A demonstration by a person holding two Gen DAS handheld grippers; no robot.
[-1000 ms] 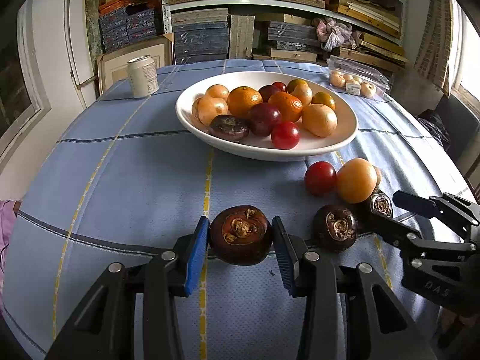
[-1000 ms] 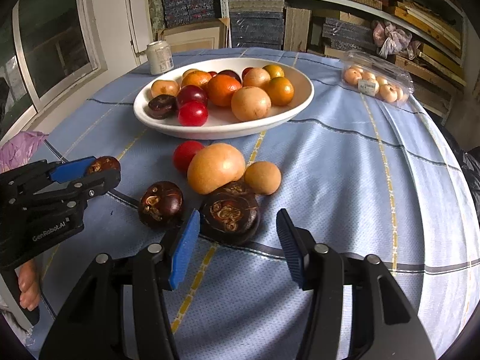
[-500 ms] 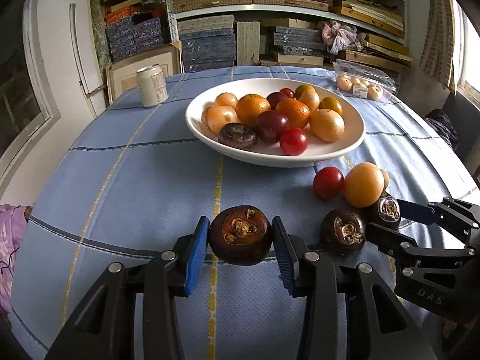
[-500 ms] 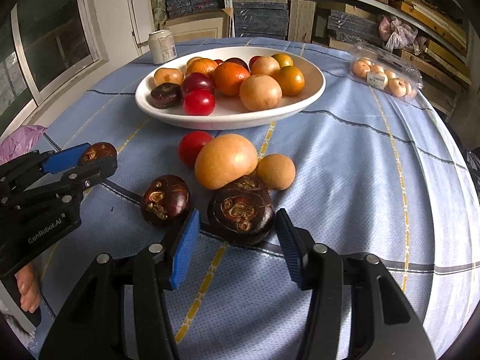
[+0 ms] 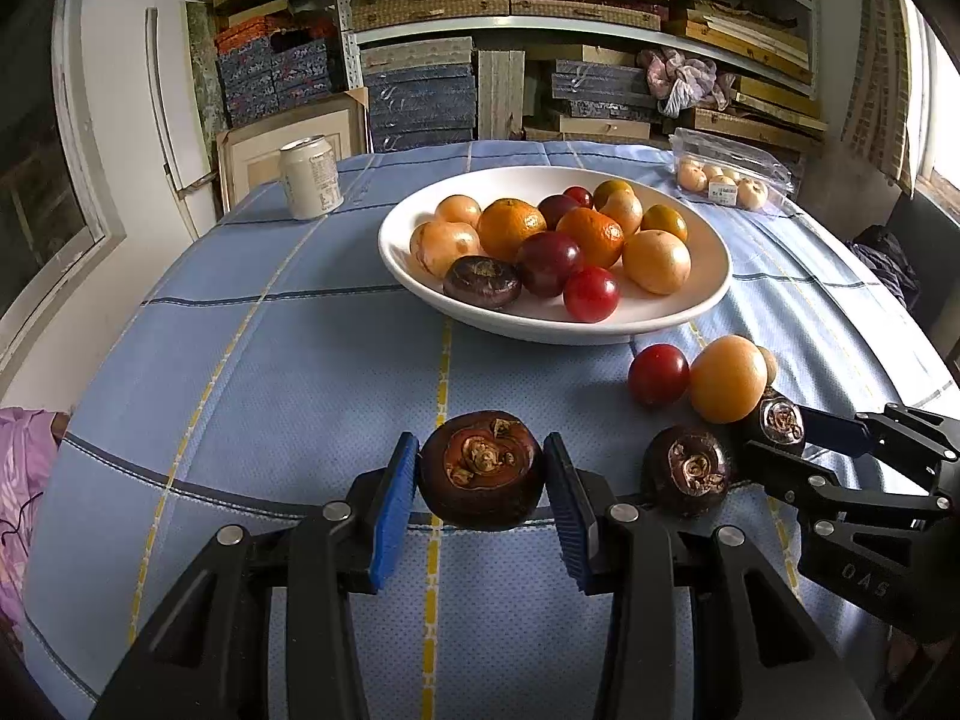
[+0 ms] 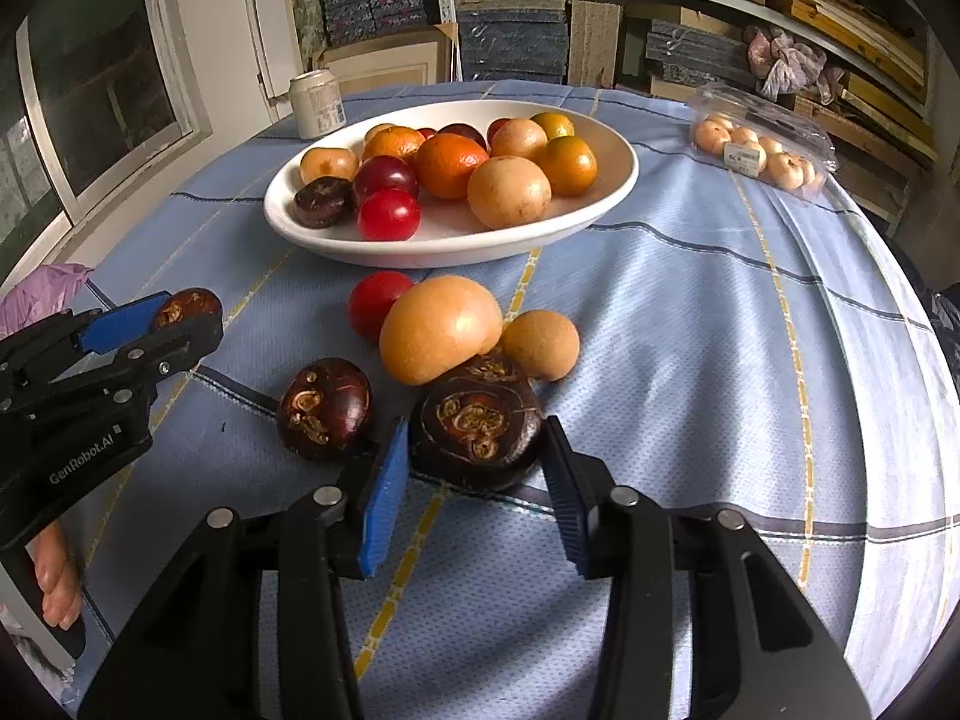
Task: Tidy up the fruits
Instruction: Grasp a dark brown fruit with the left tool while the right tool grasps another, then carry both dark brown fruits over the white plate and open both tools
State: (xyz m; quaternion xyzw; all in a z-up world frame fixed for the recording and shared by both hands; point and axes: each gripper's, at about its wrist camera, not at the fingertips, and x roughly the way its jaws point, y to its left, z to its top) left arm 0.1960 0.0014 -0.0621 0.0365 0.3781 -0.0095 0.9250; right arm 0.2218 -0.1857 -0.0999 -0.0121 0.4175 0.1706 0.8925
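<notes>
Most fruit is already gathered in the white bowl (image 5: 714, 294). One dark fruit (image 5: 480, 468) is clamped between the nearly closed jaws of the left gripper (image 5: 480, 501); another dark fruit (image 6: 477, 426) sits between the right gripper's (image 6: 474, 486) jaws, which have just been closing and now touch it. A third dark fruit (image 6: 324, 408), a red fruit (image 6: 375, 303) and two tan fruits (image 6: 441, 327) are left beyond the jaws.

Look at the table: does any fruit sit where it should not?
Yes. Several fruits lie loose on the cloth beside the white bowl: a red fruit, a large orange fruit, a small tan fruit and a dark brown fruit. Each gripper is also shut on one dark fruit.
</notes>
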